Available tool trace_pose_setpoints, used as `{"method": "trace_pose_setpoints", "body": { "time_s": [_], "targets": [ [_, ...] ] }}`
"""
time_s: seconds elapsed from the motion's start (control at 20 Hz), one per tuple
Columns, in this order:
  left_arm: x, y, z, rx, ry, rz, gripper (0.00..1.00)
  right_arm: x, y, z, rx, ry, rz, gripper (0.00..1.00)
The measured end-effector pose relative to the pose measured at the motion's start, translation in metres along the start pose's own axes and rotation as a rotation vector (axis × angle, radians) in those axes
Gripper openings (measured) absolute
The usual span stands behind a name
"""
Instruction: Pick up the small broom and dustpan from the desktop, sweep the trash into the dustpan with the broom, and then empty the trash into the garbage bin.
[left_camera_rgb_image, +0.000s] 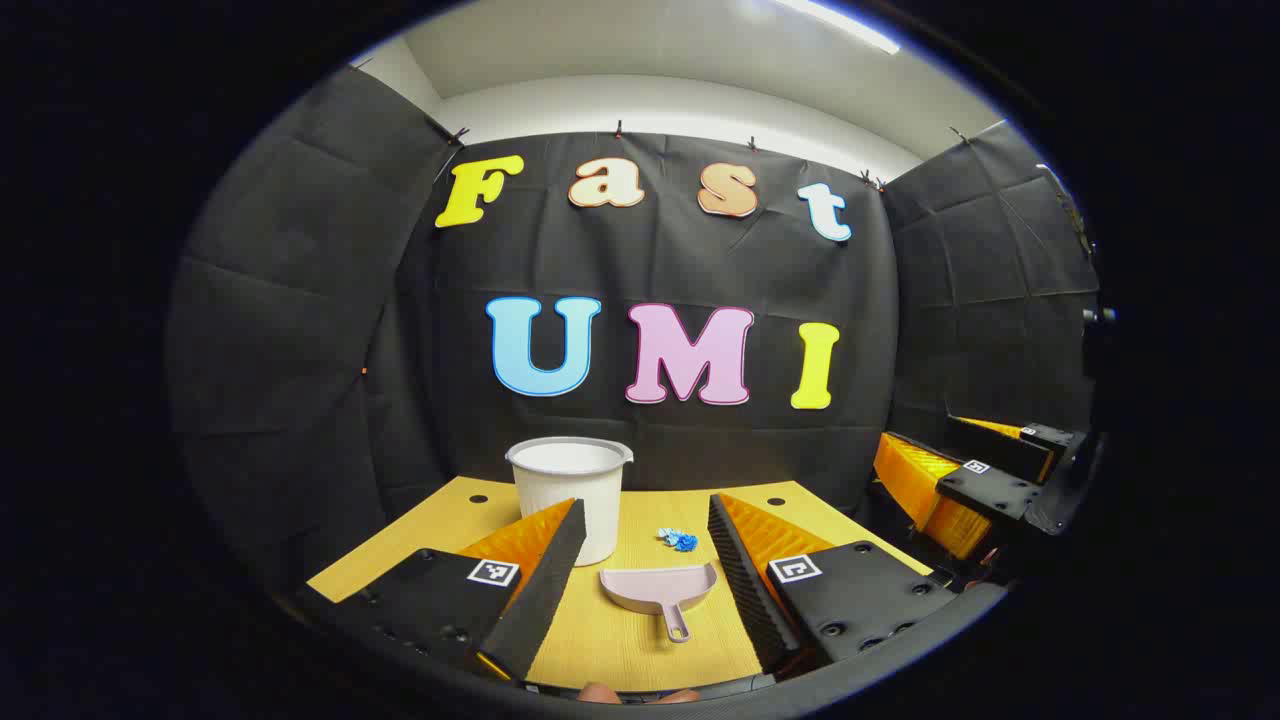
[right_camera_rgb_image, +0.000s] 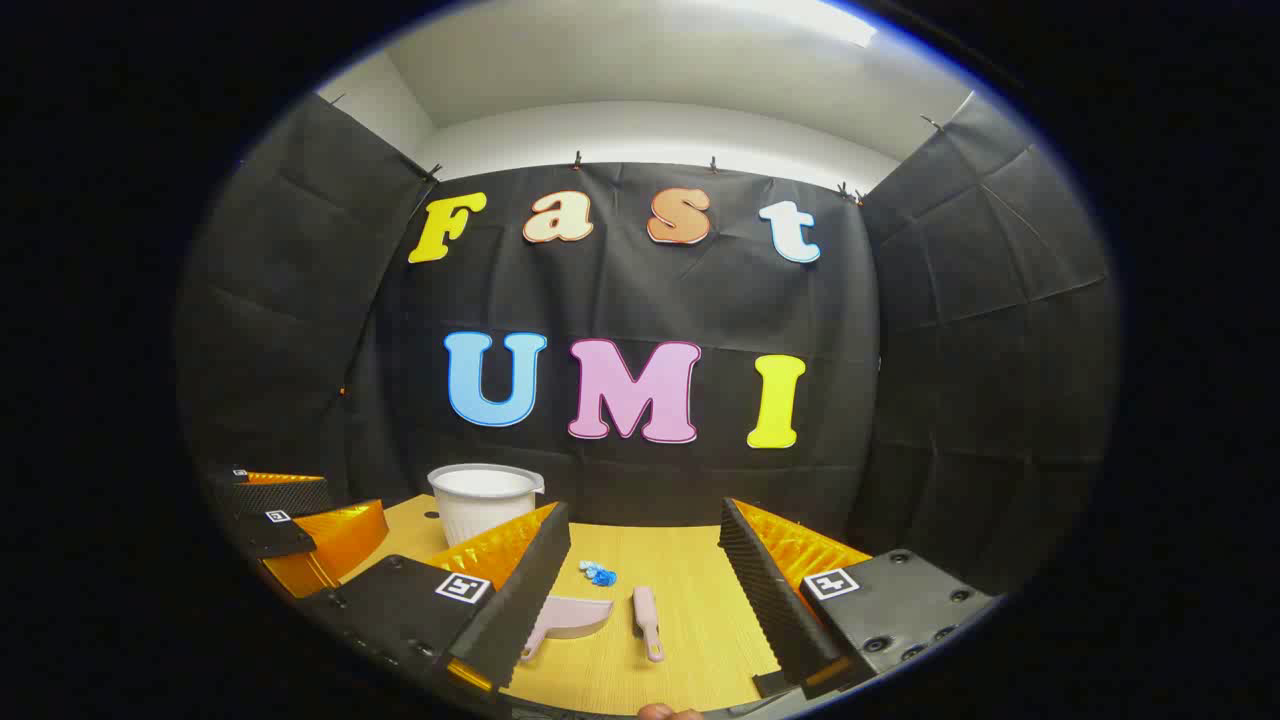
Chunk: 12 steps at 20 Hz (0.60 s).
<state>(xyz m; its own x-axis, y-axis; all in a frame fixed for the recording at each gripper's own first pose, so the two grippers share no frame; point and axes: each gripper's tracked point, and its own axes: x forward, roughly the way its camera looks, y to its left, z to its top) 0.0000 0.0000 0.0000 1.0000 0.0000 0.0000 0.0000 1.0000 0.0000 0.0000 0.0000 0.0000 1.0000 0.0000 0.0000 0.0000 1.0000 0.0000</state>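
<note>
A small pink dustpan (left_camera_rgb_image: 660, 588) lies on the wooden desktop (left_camera_rgb_image: 620, 640), handle toward me, between the wide-apart fingers of my left gripper (left_camera_rgb_image: 645, 545), which is open and holds nothing. A little heap of blue trash (left_camera_rgb_image: 679, 539) lies just beyond the pan. In the right gripper view the pink dustpan (right_camera_rgb_image: 572, 617) sits partly behind my left finger, with a small pink broom (right_camera_rgb_image: 647, 620) lying to its right and the blue trash (right_camera_rgb_image: 598, 574) farther back. My right gripper (right_camera_rgb_image: 640, 545) is open above them. A white garbage bin (left_camera_rgb_image: 571, 495) stands at the back left.
The right gripper (left_camera_rgb_image: 960, 480) shows at the right edge of the left gripper view, the left gripper (right_camera_rgb_image: 290, 525) at the left edge of the right gripper view. The white bin (right_camera_rgb_image: 484, 500) stands near the booth's black wall. Two small holes mark the desktop's far side.
</note>
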Motion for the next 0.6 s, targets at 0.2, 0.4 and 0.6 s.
{"method": "trace_pose_setpoints", "body": {
  "time_s": [0.2, 0.4, 0.6],
  "targets": [
    [0.0, 0.001, -0.001, -0.004, 0.003, 0.006, 0.74, -0.008, -0.004, -0.001, -0.007, 0.002, 0.001, 0.97],
    [0.0, 0.0, -0.002, -0.009, 0.01, 0.004, 0.74, -0.015, -0.003, -0.002, -0.01, -0.005, 0.005, 0.97],
    [0.001, -0.001, -0.003, -0.004, 0.009, -0.002, 0.74, -0.012, -0.005, -0.003, -0.009, 0.003, -0.001, 0.97]
  ]
}}
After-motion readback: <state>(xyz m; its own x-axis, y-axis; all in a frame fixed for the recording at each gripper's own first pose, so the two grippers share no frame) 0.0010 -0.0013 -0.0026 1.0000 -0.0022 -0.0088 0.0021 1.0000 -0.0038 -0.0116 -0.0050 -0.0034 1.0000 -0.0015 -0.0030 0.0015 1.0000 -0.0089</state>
